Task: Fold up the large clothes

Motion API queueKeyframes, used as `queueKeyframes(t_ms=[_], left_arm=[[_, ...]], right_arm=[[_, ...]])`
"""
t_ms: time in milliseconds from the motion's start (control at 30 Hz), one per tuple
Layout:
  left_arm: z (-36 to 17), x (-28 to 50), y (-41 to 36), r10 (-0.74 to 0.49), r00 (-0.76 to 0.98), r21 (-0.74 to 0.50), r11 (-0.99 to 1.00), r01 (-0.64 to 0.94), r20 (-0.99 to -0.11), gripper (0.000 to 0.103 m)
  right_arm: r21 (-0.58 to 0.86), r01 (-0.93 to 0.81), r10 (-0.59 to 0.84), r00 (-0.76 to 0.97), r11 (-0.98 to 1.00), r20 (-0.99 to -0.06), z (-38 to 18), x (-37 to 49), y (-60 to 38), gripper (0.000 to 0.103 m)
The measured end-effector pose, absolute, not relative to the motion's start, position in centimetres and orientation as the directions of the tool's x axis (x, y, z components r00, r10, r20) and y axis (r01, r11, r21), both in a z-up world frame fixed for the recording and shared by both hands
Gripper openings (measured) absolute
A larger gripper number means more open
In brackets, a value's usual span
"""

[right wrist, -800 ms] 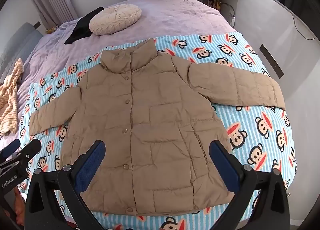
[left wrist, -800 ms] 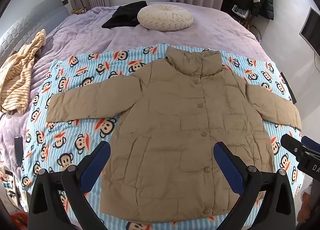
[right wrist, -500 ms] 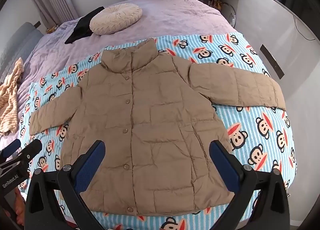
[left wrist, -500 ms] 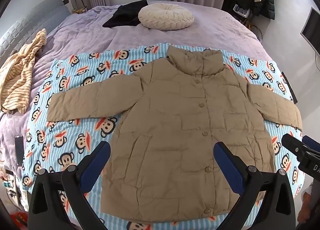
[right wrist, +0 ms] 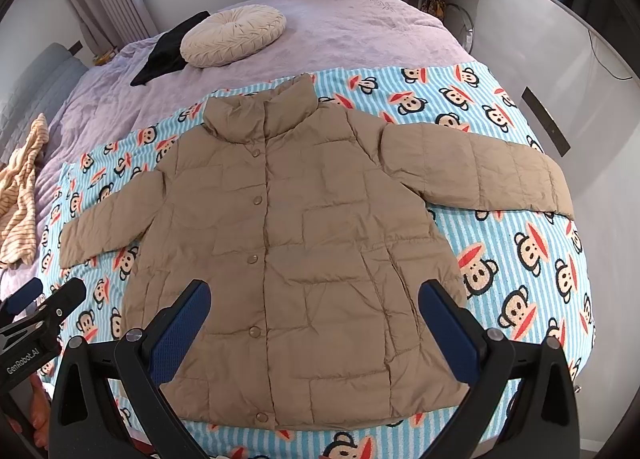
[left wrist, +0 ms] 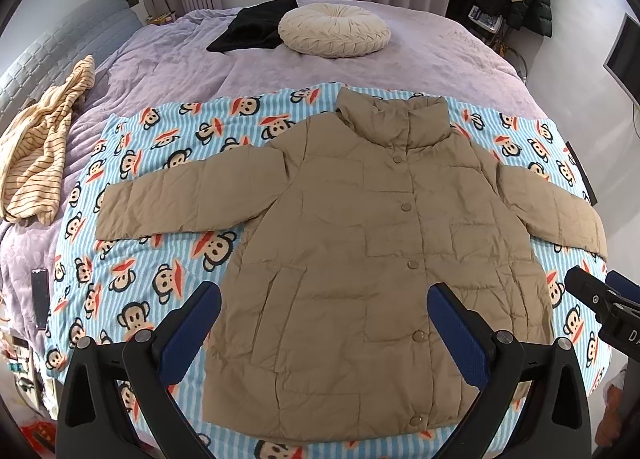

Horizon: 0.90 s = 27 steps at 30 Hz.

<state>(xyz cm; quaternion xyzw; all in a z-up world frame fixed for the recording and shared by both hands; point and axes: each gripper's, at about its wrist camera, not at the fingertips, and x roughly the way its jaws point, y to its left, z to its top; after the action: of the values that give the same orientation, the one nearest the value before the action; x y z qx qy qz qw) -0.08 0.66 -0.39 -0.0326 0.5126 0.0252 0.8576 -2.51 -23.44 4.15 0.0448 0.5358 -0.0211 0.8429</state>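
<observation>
A tan puffer jacket (left wrist: 360,243) lies flat and buttoned on a blue striped monkey-print blanket (left wrist: 160,259), collar away from me, both sleeves spread out. It also shows in the right wrist view (right wrist: 304,251). My left gripper (left wrist: 324,299) hovers open and empty above the jacket's lower hem. My right gripper (right wrist: 316,295) hovers open and empty over the same hem area; it shows at the right edge of the left wrist view (left wrist: 600,303). The left gripper shows at the left edge of the right wrist view (right wrist: 44,307).
The blanket lies on a bed with a purple cover (left wrist: 440,59). A round cream cushion (left wrist: 334,34) and a black garment (left wrist: 256,25) lie at the far side. A yellow striped garment (left wrist: 40,147) lies at the left. A phone (left wrist: 40,297) lies near the left edge.
Both grippers have drifted very slightly; the jacket sits a touch lower in the left wrist view. Nothing was grasped or moved.
</observation>
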Motion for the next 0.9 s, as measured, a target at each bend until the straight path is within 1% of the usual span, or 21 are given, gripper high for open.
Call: queueKeyframes(t_ms=[900], left_arm=[[-0.60,-0.26,1.02,-0.026,0.465,-0.071,0.994,-0.079,-0.885,0.103]], right_arm=[[0.052,0.079,0.013,0.423,0.996,-0.906,3.99,-2.42,-22.95,0.103]])
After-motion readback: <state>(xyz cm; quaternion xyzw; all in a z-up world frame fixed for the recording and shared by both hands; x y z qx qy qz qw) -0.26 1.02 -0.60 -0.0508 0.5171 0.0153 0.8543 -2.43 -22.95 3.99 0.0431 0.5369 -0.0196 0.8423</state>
